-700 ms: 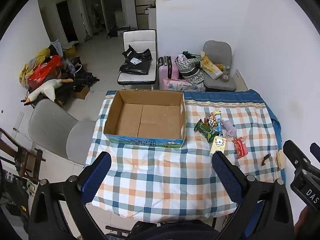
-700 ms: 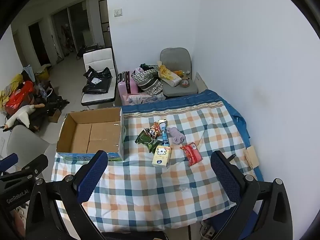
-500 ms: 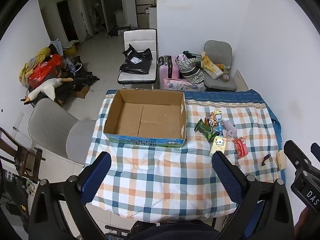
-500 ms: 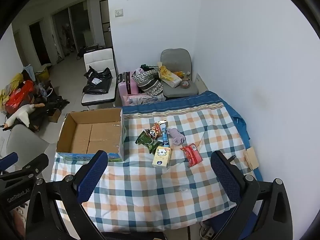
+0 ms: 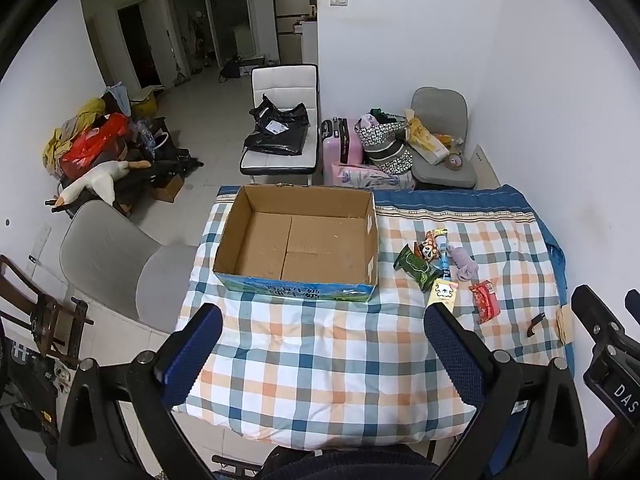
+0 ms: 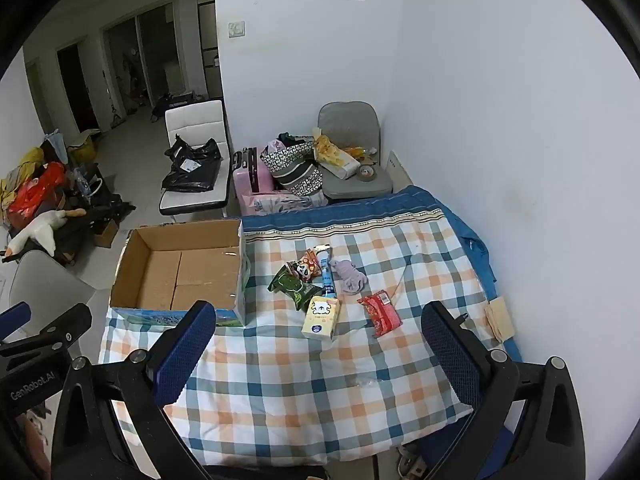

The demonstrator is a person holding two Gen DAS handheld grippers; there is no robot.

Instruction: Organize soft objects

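Note:
An open, empty cardboard box (image 5: 296,242) (image 6: 180,272) stands on the checked quilt (image 5: 320,352) (image 6: 304,384) at the left. Right of it lies a cluster of small soft items: a green packet (image 6: 294,286) (image 5: 416,268), a panda packet (image 6: 306,268), a blue tube (image 6: 327,276), a purple cloth (image 6: 350,276) (image 5: 462,262), a yellow tissue pack (image 6: 320,317) (image 5: 442,294) and a red packet (image 6: 380,312) (image 5: 485,301). My left gripper (image 5: 322,354) and right gripper (image 6: 316,354) are both open and empty, held high above the quilt's near edge.
A tan pad (image 6: 500,317) and a small dark clip (image 5: 536,324) lie at the quilt's right edge by the white wall. A grey chair (image 5: 112,264) stands left of the table. Beyond are a white chair (image 5: 284,140), a pink suitcase (image 5: 342,148), bags and floor clutter.
Both views shift only slightly; the grippers stay open and nothing on the quilt has moved.

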